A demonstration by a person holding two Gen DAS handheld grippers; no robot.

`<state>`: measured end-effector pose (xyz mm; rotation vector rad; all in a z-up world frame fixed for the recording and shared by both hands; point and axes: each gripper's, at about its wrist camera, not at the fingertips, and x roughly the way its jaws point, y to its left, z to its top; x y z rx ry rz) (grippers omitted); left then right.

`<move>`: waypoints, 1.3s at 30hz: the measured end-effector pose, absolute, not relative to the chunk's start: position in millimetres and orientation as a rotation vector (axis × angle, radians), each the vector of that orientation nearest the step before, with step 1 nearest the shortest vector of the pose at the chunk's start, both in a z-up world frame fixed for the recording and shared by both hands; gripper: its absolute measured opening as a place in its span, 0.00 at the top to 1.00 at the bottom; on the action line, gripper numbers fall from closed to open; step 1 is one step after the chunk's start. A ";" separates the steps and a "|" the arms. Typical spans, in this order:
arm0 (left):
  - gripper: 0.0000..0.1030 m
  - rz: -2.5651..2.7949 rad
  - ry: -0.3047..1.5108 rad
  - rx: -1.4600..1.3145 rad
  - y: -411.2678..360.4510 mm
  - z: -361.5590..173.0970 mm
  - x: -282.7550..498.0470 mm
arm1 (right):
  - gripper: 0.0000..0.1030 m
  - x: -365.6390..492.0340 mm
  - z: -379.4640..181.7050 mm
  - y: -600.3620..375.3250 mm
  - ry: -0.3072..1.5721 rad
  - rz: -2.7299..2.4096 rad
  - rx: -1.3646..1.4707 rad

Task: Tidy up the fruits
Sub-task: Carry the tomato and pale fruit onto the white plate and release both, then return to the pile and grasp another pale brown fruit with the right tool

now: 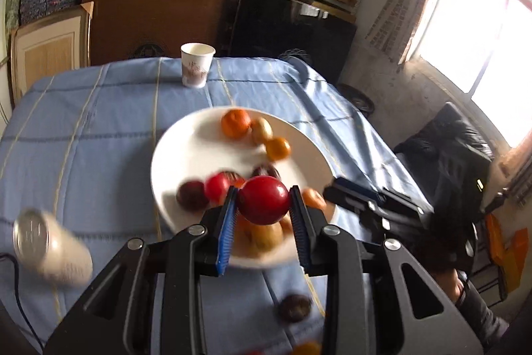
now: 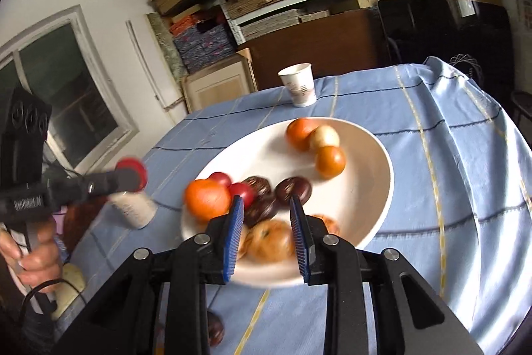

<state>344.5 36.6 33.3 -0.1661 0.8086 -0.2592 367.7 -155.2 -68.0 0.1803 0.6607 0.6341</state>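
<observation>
Left gripper (image 1: 262,205) has a shiny red fruit (image 1: 263,199) pinched tight between its blue pads, and it's hanging over the near edge of the white plate (image 1: 186,155). Right gripper (image 2: 266,215) is squeezed down narrow with nothing in it (pads bare, just air between them), hovering over the near part of that same plate.

On the plate: two orange citrus and a pale yellowish fruit bunched at the far side, then dark purple ones, small red ones and a couple of speckled brownish fruits toward me. Middle of the plate is bare white, so plenty of room there.

One dark purple fruit (image 1: 294,308) sits on the blue checked tablecloth (image 1: 99,128) just short of the plate rim, below my left gripper. A paper cup (image 1: 197,65) stands upright well beyond the plate, near the far table edge. Off to the left a white can (image 1: 53,252) shows up tilted and blurry. Cloth drops off on the right side.
</observation>
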 end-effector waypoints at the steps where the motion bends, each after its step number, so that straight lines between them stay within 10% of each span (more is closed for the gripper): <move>1: 0.70 -0.247 0.829 -0.159 33.5 32.7 360.2 | 0.72 372.7 -69.4 -154.9 0.668 0.630 0.190; 11: 0.70 -0.155 0.935 -0.125 19.4 2.9 424.5 | 0.71 393.1 -77.6 -148.5 0.707 0.618 0.182; 14: 0.26 -0.119 0.927 -0.149 24.3 2.4 422.0 | 0.52 388.7 -77.2 -147.1 0.729 0.606 0.168; 21: 0.07 -0.127 0.750 -0.180 38.0 31.0 351.6 | 0.40 351.6 -51.8 -147.6 0.629 0.632 0.109; 39: 0.05 0.067 0.704 -0.316 96.8 -29.0 235.2 | 0.29 280.9 -67.1 -151.2 0.637 0.637 -0.074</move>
